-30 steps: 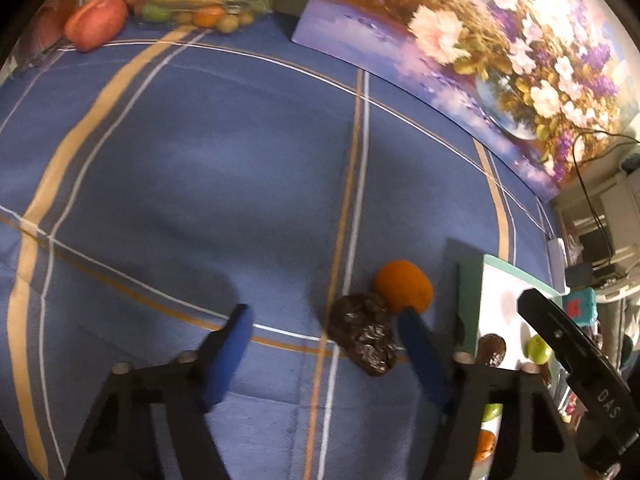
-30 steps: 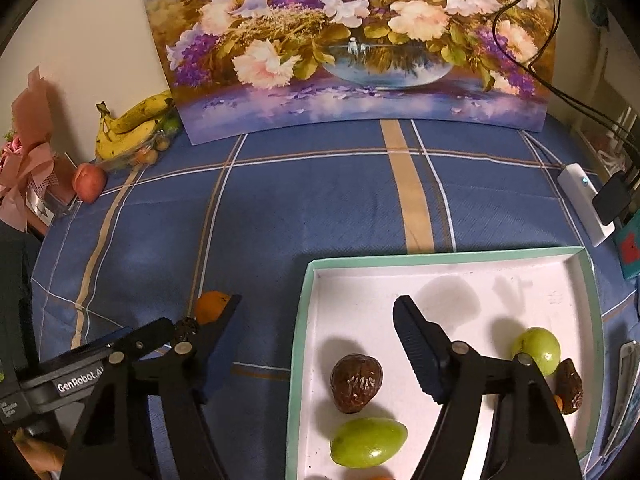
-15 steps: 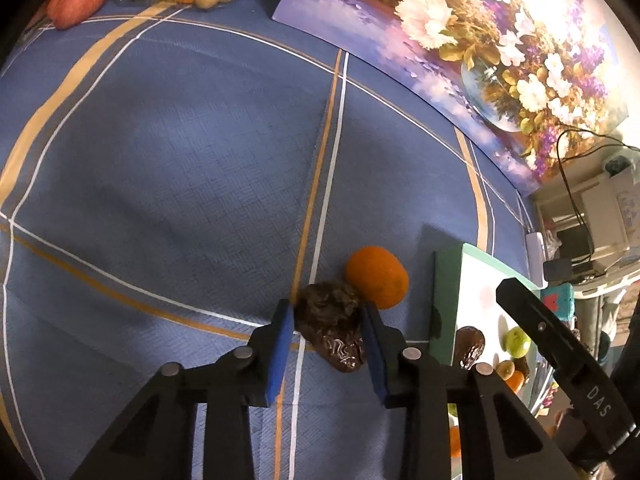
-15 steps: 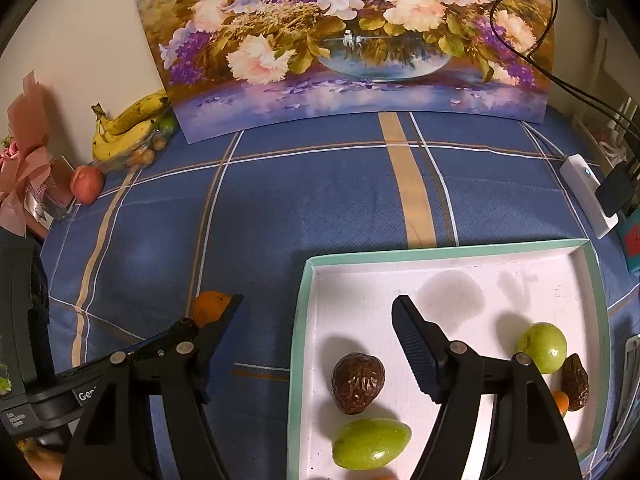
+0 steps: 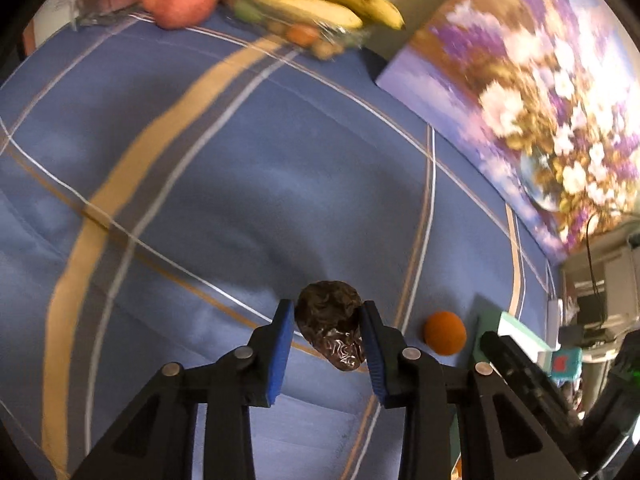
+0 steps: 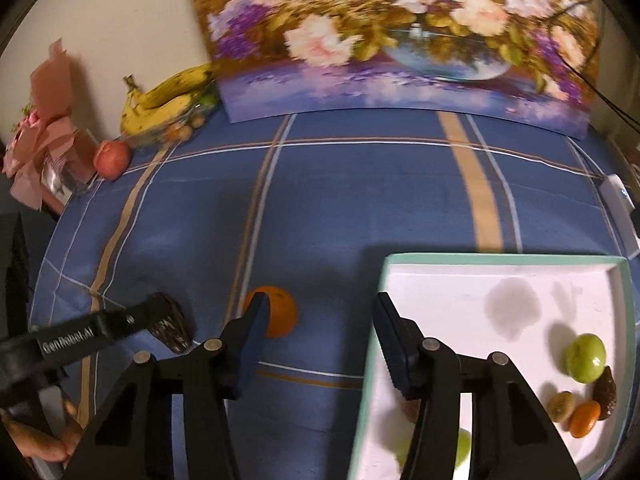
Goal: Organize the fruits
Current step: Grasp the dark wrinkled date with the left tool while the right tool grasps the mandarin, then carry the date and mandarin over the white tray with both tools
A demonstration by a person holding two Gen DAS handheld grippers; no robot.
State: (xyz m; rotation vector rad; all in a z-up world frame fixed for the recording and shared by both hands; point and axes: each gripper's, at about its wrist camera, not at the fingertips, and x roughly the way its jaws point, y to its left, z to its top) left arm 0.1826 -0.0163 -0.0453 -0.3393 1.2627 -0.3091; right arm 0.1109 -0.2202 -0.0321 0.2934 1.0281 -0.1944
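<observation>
My left gripper point(image 5: 325, 314) is shut on a dark wrinkled fruit point(image 5: 332, 330) and holds it above the blue checked cloth; the fruit also shows in the right wrist view point(image 6: 170, 326). A small orange point(image 5: 445, 333) lies on the cloth to its right, next to the white tray point(image 5: 516, 330). My right gripper point(image 6: 318, 306) is open and empty, straddling the tray's left rim point(image 6: 374, 344), with the orange point(image 6: 280, 314) by its left finger. The tray holds a green fruit point(image 6: 585, 358), a small orange fruit point(image 6: 584, 418), a dark fruit point(image 6: 605, 392) and others.
A bunch of bananas point(image 6: 168, 96) on a clear box of small fruits and a red apple point(image 6: 112, 159) sit at the far left corner. A flower painting point(image 6: 400, 36) leans on the back wall. A white charger point(image 6: 618, 196) lies at the right edge.
My left gripper closed on the dark wrinkled fruit and lifted it off the cloth, away from the orange. My right gripper shifted left, over the tray's left rim.
</observation>
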